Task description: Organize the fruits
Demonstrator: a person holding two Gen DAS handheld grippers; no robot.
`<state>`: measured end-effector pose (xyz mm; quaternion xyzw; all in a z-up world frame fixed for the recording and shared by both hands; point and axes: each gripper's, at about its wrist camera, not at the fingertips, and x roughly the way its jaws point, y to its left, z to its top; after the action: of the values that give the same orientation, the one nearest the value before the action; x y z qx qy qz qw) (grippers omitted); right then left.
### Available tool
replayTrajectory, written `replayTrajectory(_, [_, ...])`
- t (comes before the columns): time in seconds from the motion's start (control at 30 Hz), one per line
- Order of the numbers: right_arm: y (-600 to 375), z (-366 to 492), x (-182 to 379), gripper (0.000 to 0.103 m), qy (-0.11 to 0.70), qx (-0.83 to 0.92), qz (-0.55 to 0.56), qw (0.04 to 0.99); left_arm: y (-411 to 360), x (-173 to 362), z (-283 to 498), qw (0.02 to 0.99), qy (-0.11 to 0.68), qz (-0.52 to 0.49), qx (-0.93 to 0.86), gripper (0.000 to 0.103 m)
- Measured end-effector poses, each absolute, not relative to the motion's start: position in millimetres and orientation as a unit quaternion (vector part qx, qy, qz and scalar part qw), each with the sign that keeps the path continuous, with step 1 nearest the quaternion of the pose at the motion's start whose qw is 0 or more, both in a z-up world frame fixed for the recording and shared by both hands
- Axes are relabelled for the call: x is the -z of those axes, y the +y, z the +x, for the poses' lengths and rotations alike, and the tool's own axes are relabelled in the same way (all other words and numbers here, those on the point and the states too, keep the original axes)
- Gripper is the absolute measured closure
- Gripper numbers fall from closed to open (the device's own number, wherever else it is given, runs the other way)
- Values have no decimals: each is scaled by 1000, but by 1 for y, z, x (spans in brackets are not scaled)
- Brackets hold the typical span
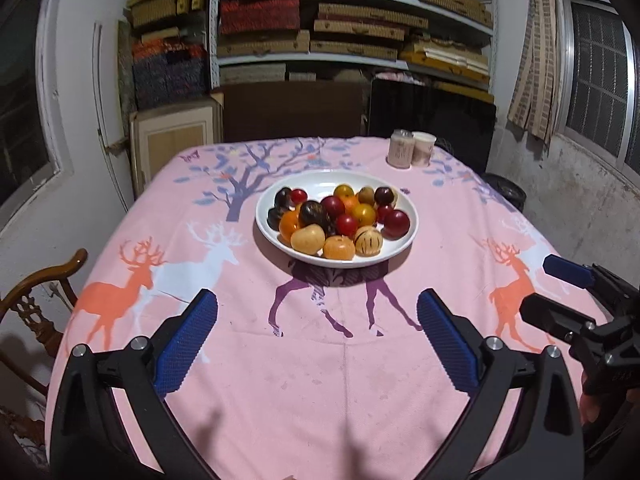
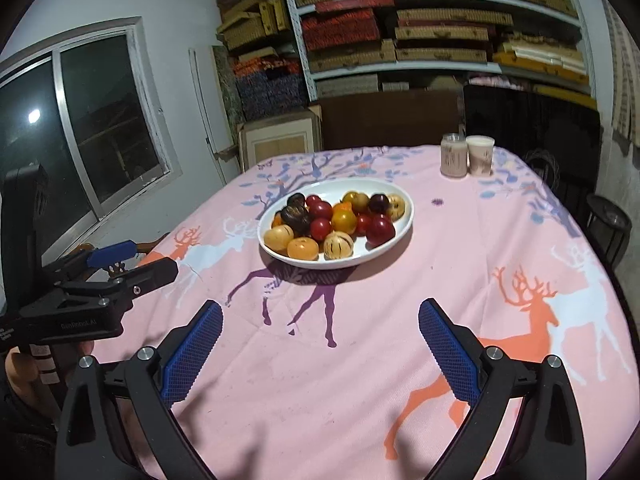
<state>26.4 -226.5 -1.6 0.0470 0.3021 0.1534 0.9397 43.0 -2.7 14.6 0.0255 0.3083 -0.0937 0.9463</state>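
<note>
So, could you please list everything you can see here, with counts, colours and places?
Plate: one, white, shallow, mid-table.
Fruits: roughly eighteen, red, orange, yellow, dark purple and tan, all piled in the plate.
Cups: two, pale pink, side by side near the far right edge of the table.
Tablecloth: one, pink with orange, white and purple deer, covering the table.
Chair: one, brown wood, at the table's left side.
Shelves: stacked with tan, red and blue boxes, against the back wall.
Left gripper: black with blue pads, jaws wide apart, holding nothing.
Right gripper: same colours, jaws wide apart, holding nothing.
</note>
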Motion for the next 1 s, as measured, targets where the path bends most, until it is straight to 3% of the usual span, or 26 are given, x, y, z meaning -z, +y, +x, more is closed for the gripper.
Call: replayTrajectory(1.0, [-225,-25,-13,4,293,-137,42,945,-3,-28,-18,955,289,34,50,5])
